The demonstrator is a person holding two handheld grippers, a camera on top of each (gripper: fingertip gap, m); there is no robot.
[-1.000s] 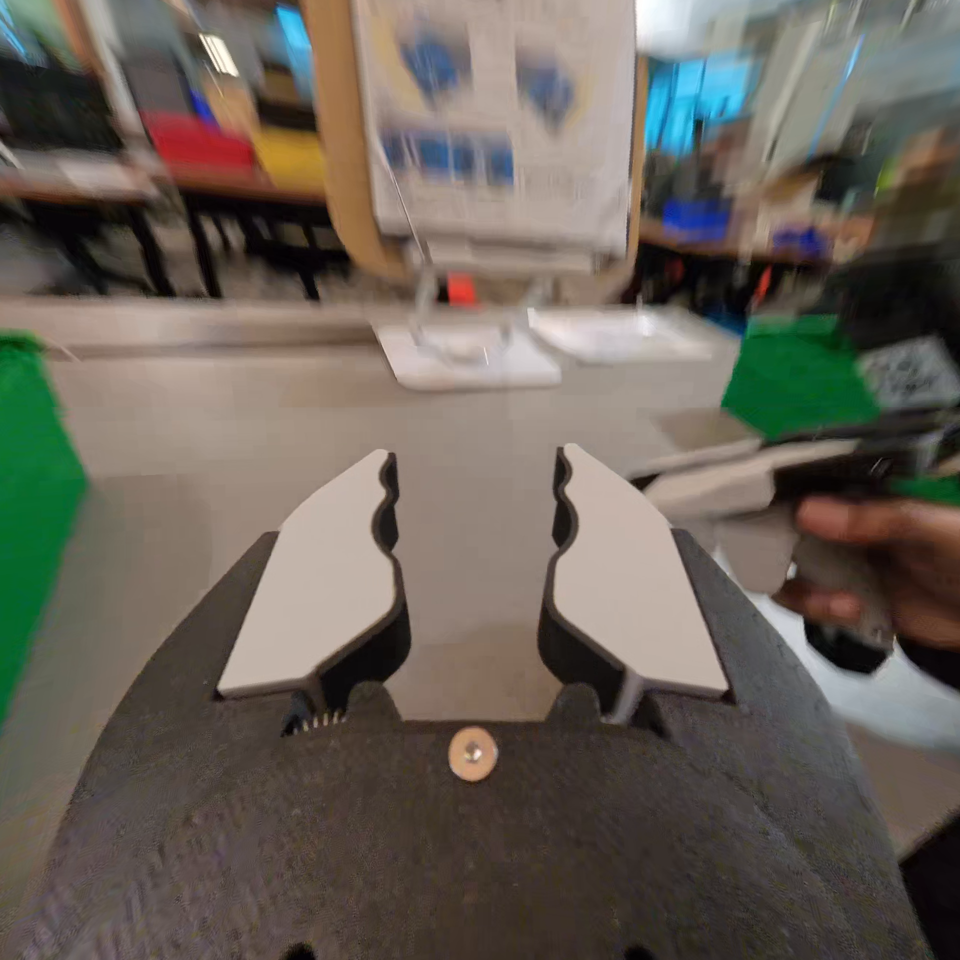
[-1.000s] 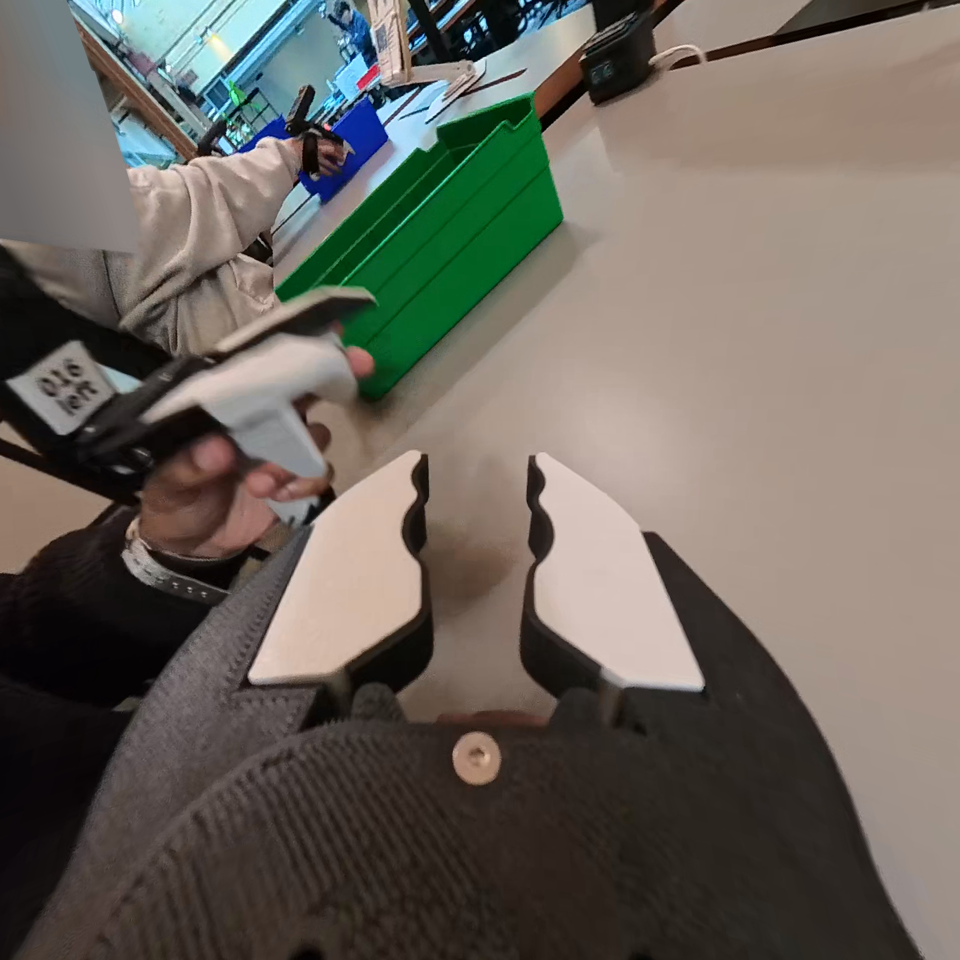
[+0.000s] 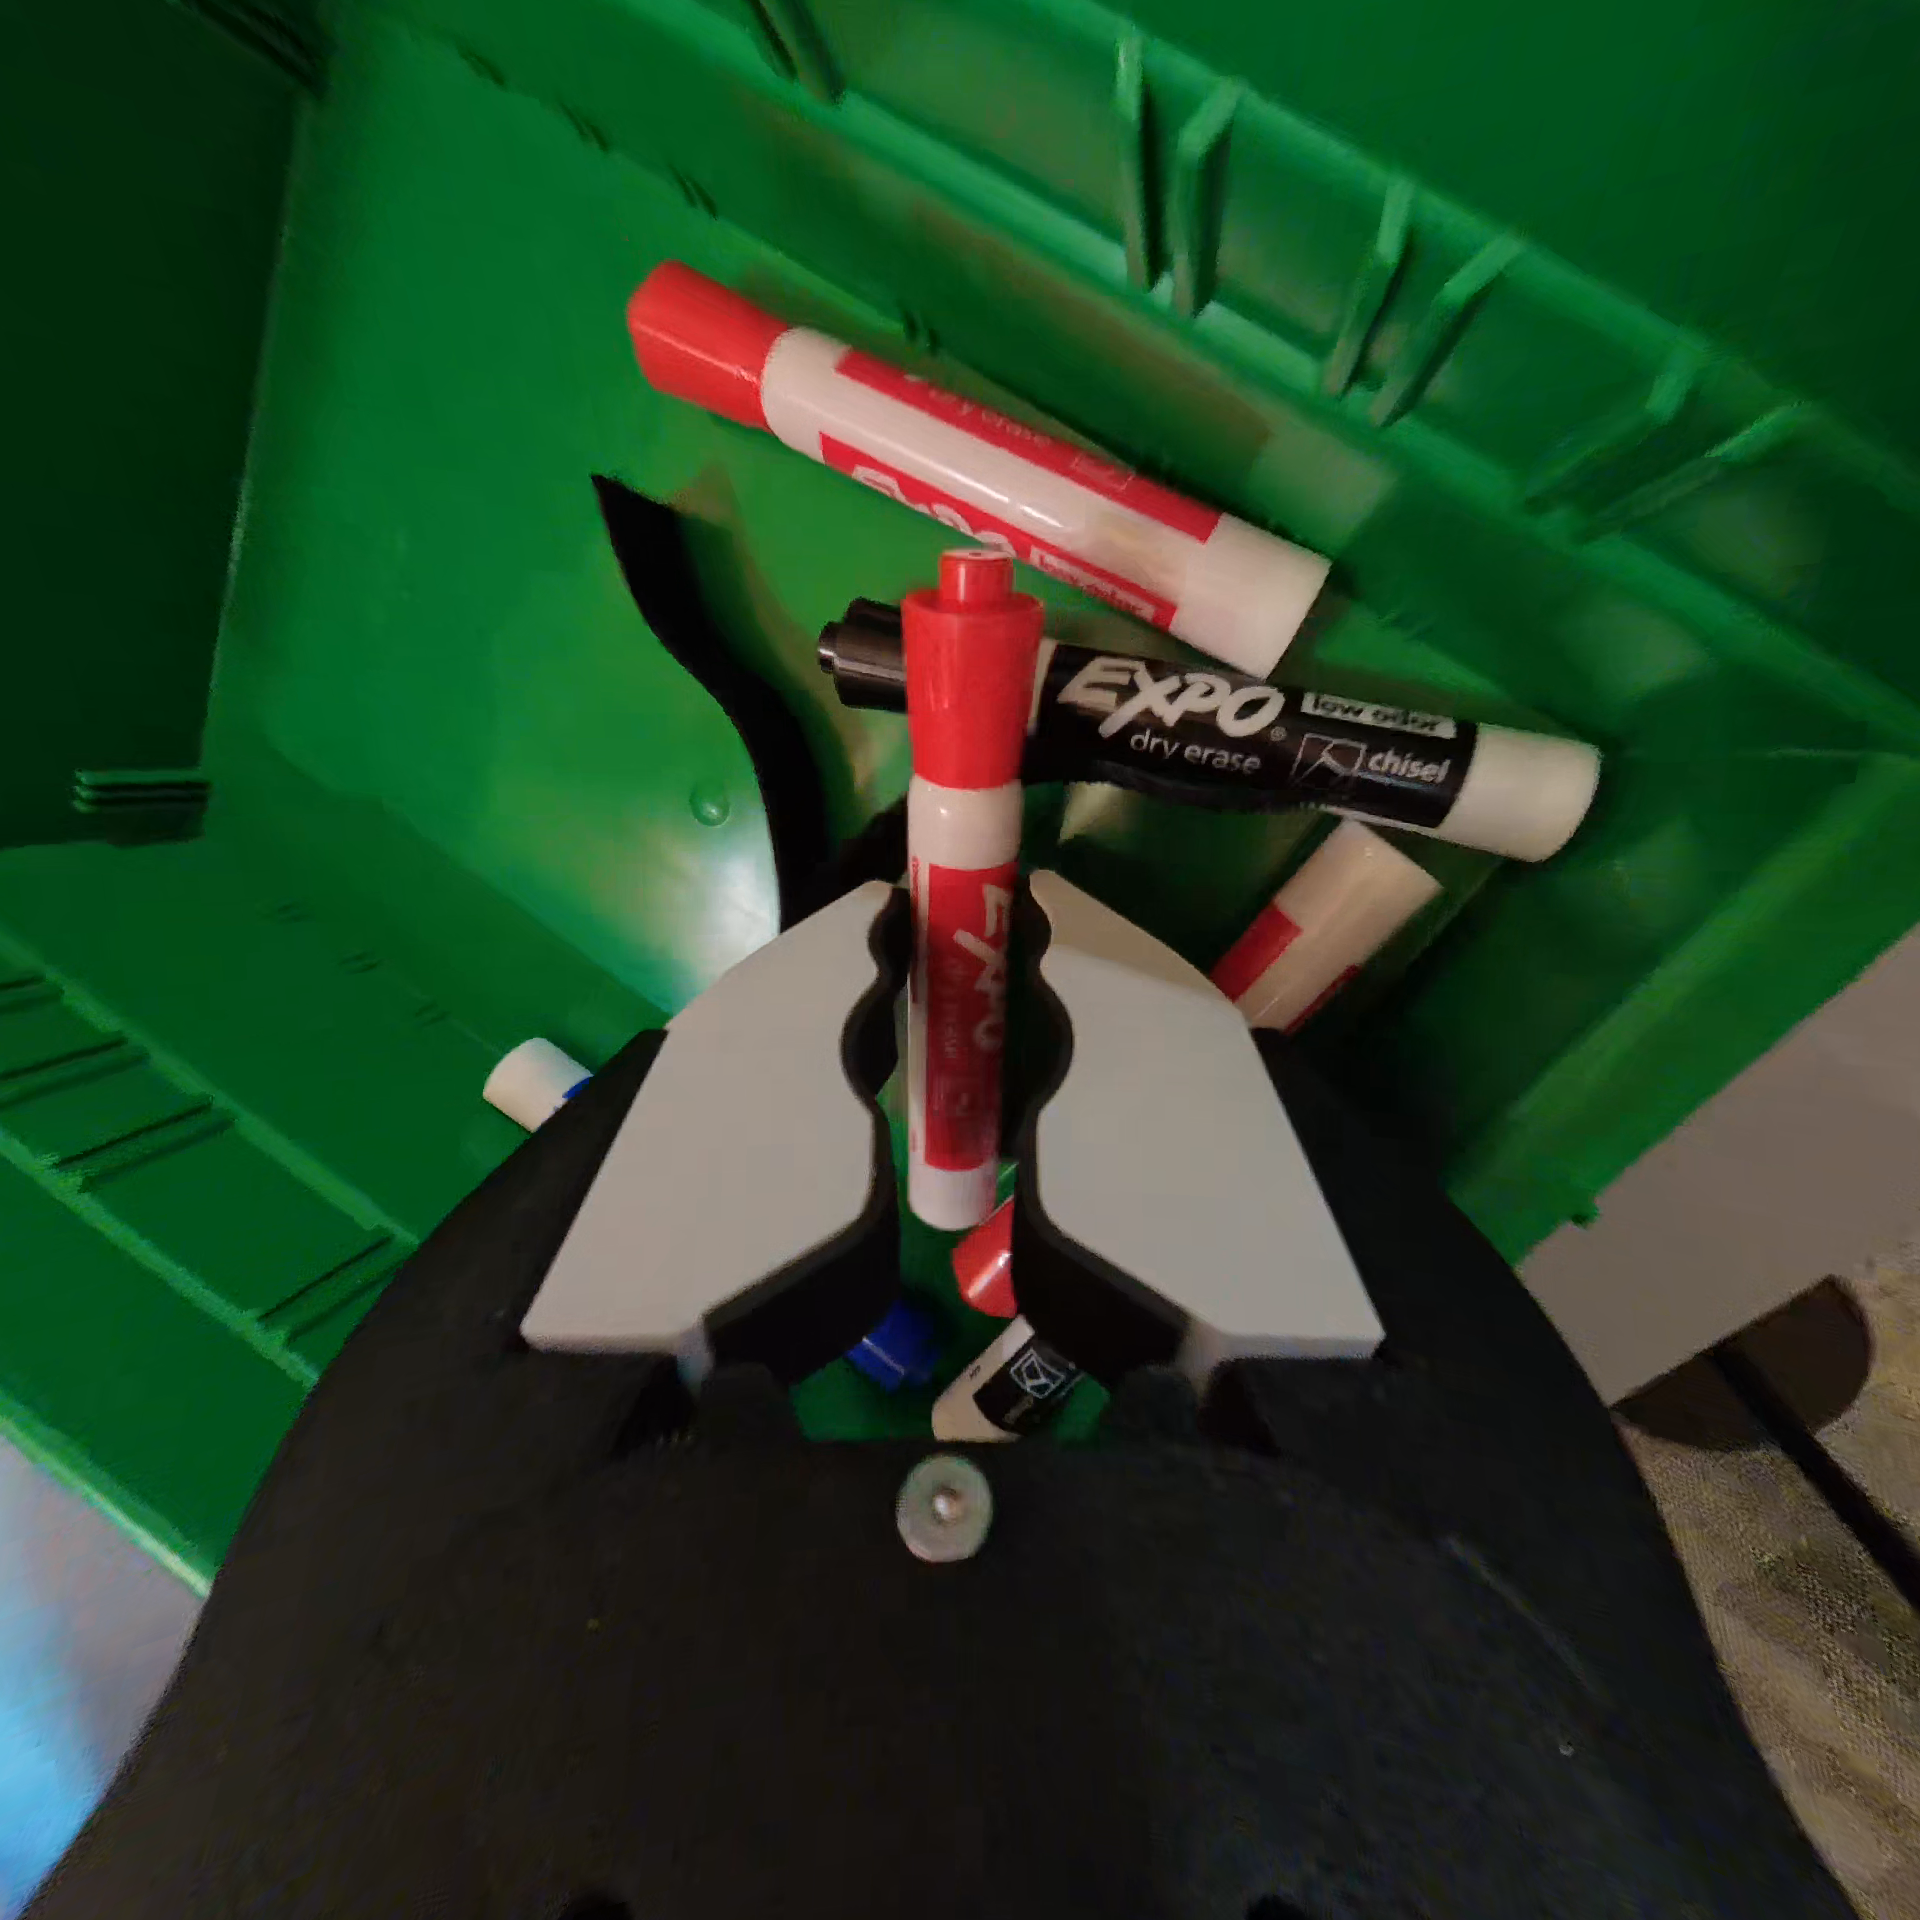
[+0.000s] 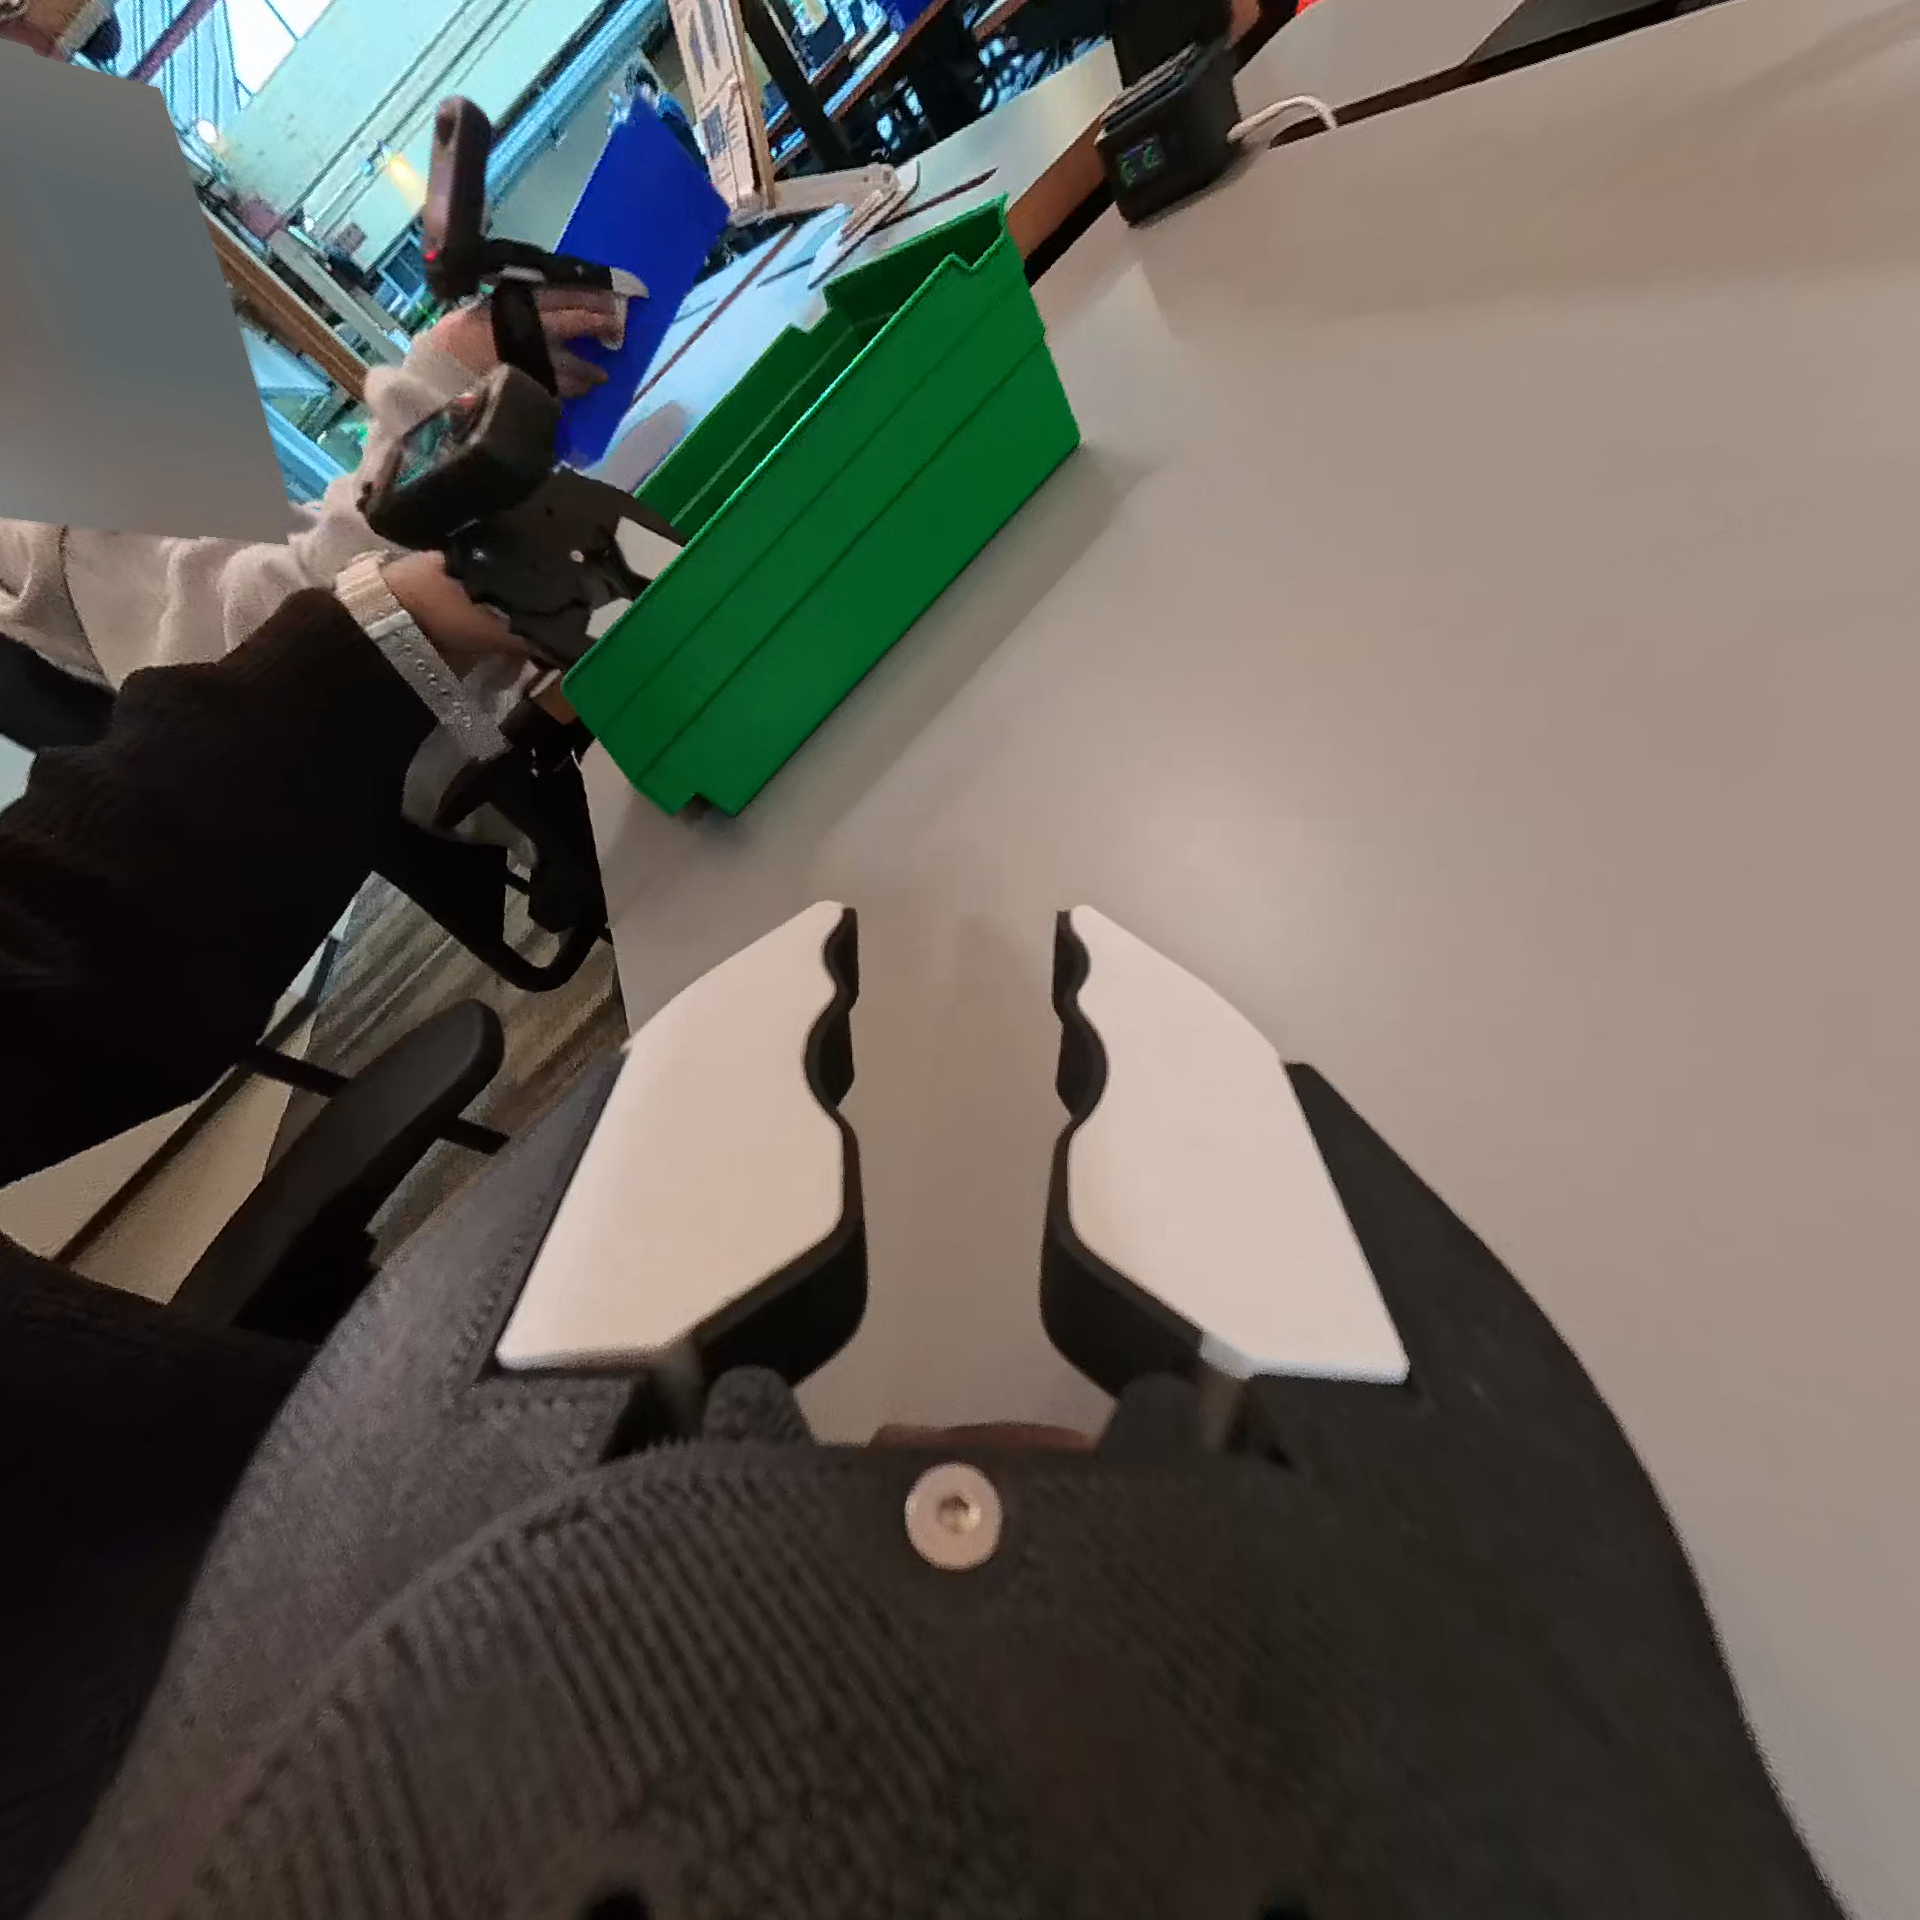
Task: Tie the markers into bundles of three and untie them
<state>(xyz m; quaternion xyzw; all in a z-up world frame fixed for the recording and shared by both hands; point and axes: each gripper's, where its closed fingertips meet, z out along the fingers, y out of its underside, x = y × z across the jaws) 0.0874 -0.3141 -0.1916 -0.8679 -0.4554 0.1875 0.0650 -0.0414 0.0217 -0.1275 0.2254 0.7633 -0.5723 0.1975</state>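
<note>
My left gripper (image 3: 961,894) is inside a green bin (image 3: 416,623) and is shut on a red marker (image 3: 961,883), held along the fingers with its red cap pointing away. Below it lie a second red marker (image 3: 966,457), a black marker (image 3: 1226,743) and several more, partly hidden by the gripper. In the right wrist view my right gripper (image 4: 956,925) is open and empty above the grey table (image 4: 1455,727). The green bin (image 4: 852,551) stands ahead of it to the left, with the left gripper (image 4: 499,520) dipped into its near end.
A black device with a cable (image 4: 1174,145) sits at the table's far edge. A blue bin (image 4: 634,270) stands beyond the green one. A person in a light sleeve (image 4: 208,582) holds another gripper at the left. A black chair (image 4: 364,1132) stands by the table edge. The gap from one gripper's tips to the other's is roughly 35 centimeters.
My left gripper has gone from open above the table to down inside the green bin, shut on a red marker. My right gripper has stayed open and shifted slightly.
</note>
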